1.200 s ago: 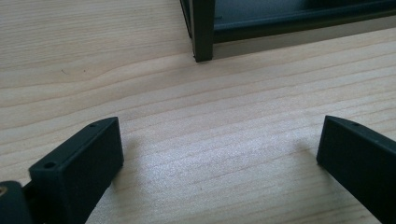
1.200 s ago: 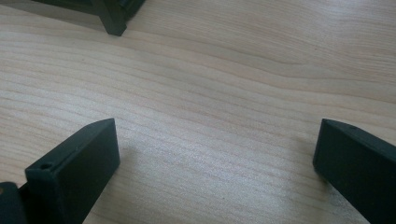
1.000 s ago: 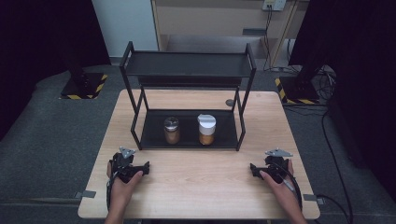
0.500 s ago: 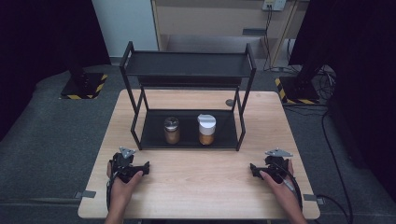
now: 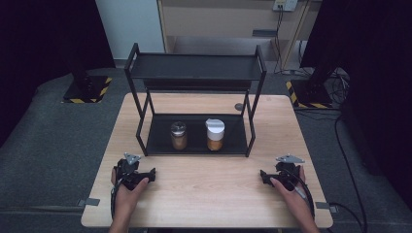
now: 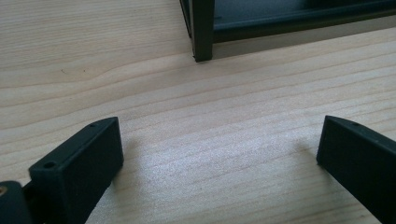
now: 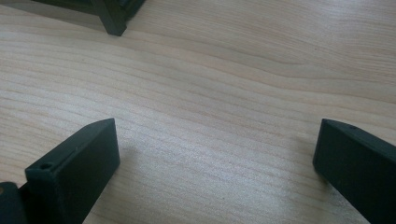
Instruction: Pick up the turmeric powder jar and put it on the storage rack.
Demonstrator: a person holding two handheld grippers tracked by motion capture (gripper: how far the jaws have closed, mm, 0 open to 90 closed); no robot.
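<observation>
Both grippers — left gripper (image 5: 145, 174) and right gripper (image 5: 265, 175) — rest unmoved on the table (image 5: 204, 194) with jaws spread and empty, so the work hasn't begun — the two jars (image 5: 178, 135) wait on the rack's (image 5: 194, 68) lower shelf.

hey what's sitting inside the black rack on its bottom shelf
Two jars stand on the black rack's bottom shelf: a clear-lidded jar at left and a white-lidded jar at right, both holding something brownish. The top shelf looks bare; the bottom shelf's back edge is hidden beneath it.
</observation>
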